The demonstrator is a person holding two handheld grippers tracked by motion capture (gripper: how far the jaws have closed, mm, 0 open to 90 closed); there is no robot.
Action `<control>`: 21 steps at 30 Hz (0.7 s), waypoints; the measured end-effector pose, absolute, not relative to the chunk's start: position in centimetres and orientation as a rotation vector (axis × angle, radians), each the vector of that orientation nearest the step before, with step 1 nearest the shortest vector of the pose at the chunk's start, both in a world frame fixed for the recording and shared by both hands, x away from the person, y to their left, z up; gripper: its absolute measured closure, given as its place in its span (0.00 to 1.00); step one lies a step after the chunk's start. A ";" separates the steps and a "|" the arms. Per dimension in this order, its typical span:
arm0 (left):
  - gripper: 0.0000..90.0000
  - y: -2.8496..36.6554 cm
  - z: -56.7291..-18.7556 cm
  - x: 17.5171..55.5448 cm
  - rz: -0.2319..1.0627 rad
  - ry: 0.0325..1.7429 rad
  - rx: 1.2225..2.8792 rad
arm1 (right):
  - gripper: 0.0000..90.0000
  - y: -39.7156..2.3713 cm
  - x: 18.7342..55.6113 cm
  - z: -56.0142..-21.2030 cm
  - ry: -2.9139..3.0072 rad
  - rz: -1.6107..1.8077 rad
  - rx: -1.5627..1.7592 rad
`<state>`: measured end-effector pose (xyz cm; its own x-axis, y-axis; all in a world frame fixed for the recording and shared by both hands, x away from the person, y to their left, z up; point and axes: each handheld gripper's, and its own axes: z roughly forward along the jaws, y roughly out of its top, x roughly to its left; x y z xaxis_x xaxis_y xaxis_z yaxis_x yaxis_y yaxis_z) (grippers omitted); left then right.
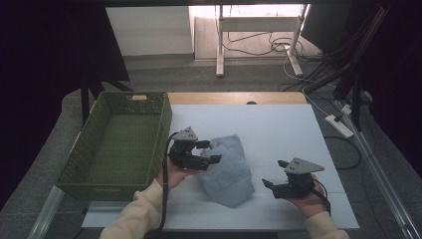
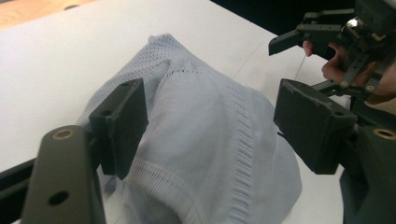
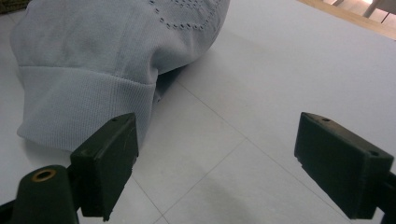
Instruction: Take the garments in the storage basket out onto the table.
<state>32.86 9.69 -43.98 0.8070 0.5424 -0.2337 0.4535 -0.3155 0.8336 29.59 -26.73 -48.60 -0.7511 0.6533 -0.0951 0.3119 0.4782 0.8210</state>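
Note:
A pale blue knitted garment [image 1: 229, 169] lies bunched in a heap on the white tabletop [image 1: 278, 129]. My left gripper [image 1: 212, 152] hovers at the heap's left side, open, with one jaw on each side of the cloth. In the left gripper view the garment [image 2: 210, 140] lies between and under the spread pads [image 2: 121, 126], which do not press on it. My right gripper [image 1: 273, 173] stands open to the right of the heap, over bare table. In the right gripper view the ribbed hem [image 3: 88, 107] lies just beyond the left jaw, and my right gripper [image 3: 224, 163] has nothing between its jaws.
A green woven basket [image 1: 161, 134] stands empty at the table's left edge, close to the left hand. A wooden strip [image 1: 234, 97] borders the far edge. Beyond the table on the floor lie cables and a power strip [image 1: 339, 125].

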 end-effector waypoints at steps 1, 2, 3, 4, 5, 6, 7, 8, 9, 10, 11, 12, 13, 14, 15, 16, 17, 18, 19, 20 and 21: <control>0.30 9.9 -43.8 32.7 0.112 0.745 1.958 | 0.16 -26.7 29.6 -48.6 2.332 1.177 0.806; 0.30 10.1 -43.7 32.6 0.120 0.747 1.958 | 0.16 -26.7 29.6 -48.6 2.331 1.178 0.803; 0.30 10.3 -43.5 32.5 0.128 0.745 1.960 | 0.16 -26.7 29.6 -48.6 2.331 1.178 0.803; 0.30 10.4 -43.5 32.4 0.130 0.747 1.958 | 0.16 -26.7 29.6 -48.6 2.331 1.179 0.805; 0.30 10.6 -43.4 32.3 0.131 0.748 1.957 | 0.16 -26.7 29.6 -48.6 2.332 1.176 0.804; 0.30 10.8 -43.4 32.2 0.131 0.752 1.956 | 0.16 -26.7 29.6 -48.6 2.332 1.176 0.803; 0.30 11.0 -43.4 32.1 0.132 0.757 1.954 | 0.16 -26.7 29.6 -48.6 2.332 1.176 0.803; 0.31 11.2 -43.4 32.0 0.133 0.762 1.951 | 0.16 -26.7 29.6 -48.6 2.332 1.176 0.804; 0.31 11.4 -43.4 31.8 0.136 0.769 1.949 | 0.16 -26.7 29.6 -48.6 2.332 1.176 0.804; 0.31 11.6 -43.3 31.7 0.141 0.771 1.950 | 0.16 -26.7 29.6 -48.6 2.332 1.176 0.803; 0.31 11.9 -43.3 31.5 0.153 0.776 1.952 | 0.16 -26.7 29.6 -48.6 2.333 1.177 0.803; 0.31 12.1 -43.3 31.4 0.158 0.779 1.952 | 0.16 -26.6 29.6 -48.6 2.332 1.179 0.805; 0.31 12.4 -43.2 31.3 0.165 0.783 1.952 | 0.16 -26.6 29.6 -48.6 2.333 1.176 0.804; 0.31 12.7 -43.2 31.1 0.170 0.785 1.951 | 0.16 -26.6 29.6 -48.6 2.332 1.180 0.802; 0.31 12.9 -43.1 31.0 0.172 0.788 1.948 | 0.16 -26.6 29.6 -48.6 2.334 1.179 0.802; 0.31 13.1 -43.1 30.9 0.172 0.790 1.941 | 0.16 -26.6 29.6 -48.6 2.334 1.178 0.801; 0.31 13.4 -42.9 30.7 0.166 0.789 1.932 | 0.16 -26.6 29.6 -48.7 2.334 1.178 0.801; 0.31 13.5 -42.8 30.6 0.167 0.790 1.927 | 0.16 -26.5 29.6 -48.7 2.335 1.179 0.800; 0.31 13.7 -42.6 30.4 0.173 0.793 1.918 | 0.16 -26.5 29.6 -48.7 2.333 1.176 0.798; 0.31 13.7 -42.3 30.2 0.180 0.791 1.917 | 0.16 -26.6 29.6 -48.6 2.335 1.175 0.798; 0.31 13.8 -42.0 30.0 0.191 0.783 1.921 | 0.16 -26.6 29.6 -48.6 2.333 1.178 0.801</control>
<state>30.02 13.78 -42.04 0.7768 0.5967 -0.2016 0.4369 -0.2799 0.8549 29.57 -26.55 -48.64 -0.7533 0.6506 -0.0966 0.3085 0.4792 0.8217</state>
